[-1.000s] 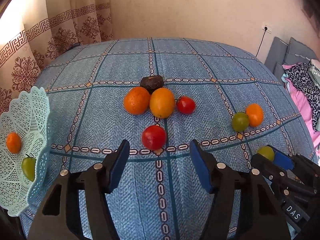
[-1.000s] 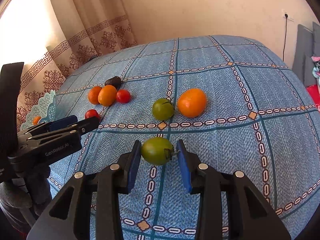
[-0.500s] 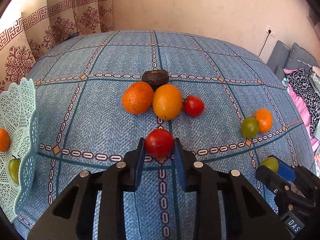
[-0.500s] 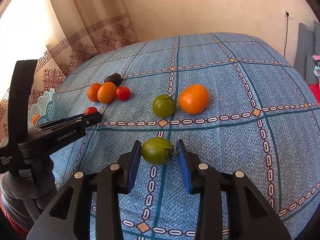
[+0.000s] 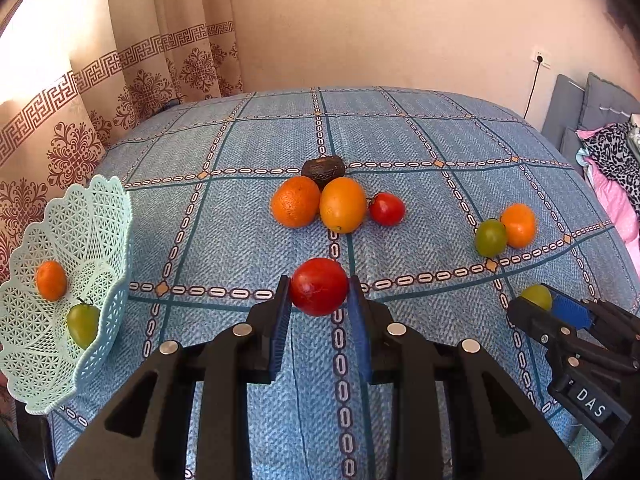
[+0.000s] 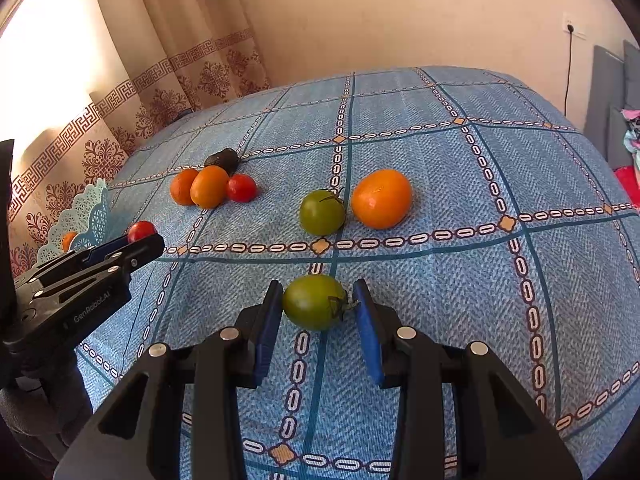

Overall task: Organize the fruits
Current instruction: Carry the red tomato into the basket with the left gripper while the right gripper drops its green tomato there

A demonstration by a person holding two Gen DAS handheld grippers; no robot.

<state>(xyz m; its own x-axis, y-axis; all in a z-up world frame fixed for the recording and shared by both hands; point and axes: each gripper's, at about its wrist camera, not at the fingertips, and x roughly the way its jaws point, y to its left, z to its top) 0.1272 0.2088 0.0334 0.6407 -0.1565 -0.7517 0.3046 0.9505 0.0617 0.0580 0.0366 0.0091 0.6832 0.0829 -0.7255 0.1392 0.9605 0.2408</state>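
Note:
My left gripper (image 5: pixel 319 298) is shut on a red tomato (image 5: pixel 319 286) held above the blue cloth. A mint lattice basket (image 5: pixel 100 220) sits at the left with a small orange (image 5: pixel 50 280) and a green tomato (image 5: pixel 83 323) inside. My right gripper (image 6: pixel 316 304) is shut on a green tomato (image 6: pixel 314 301) with its stem against the right pad. On the cloth lie two oranges (image 5: pixel 295 201) (image 5: pixel 342 205), a red tomato (image 5: pixel 386 209), a dark avocado (image 5: pixel 323 169), and a green tomato (image 6: pixel 322 212) beside an orange (image 6: pixel 381 198).
The blue patterned cloth (image 6: pixel 480 280) covers a broad rounded surface. Patterned curtains (image 5: pixel 120 92) hang at the back left. Grey cushions and pink bedding (image 5: pixel 612 168) lie at the right edge. A cable runs from a wall socket (image 5: pixel 539 58).
My left gripper moved forward, shut on the red tomato and has lifted it; the basket has come back into fuller view on the left. The right gripper keeps its green tomato.

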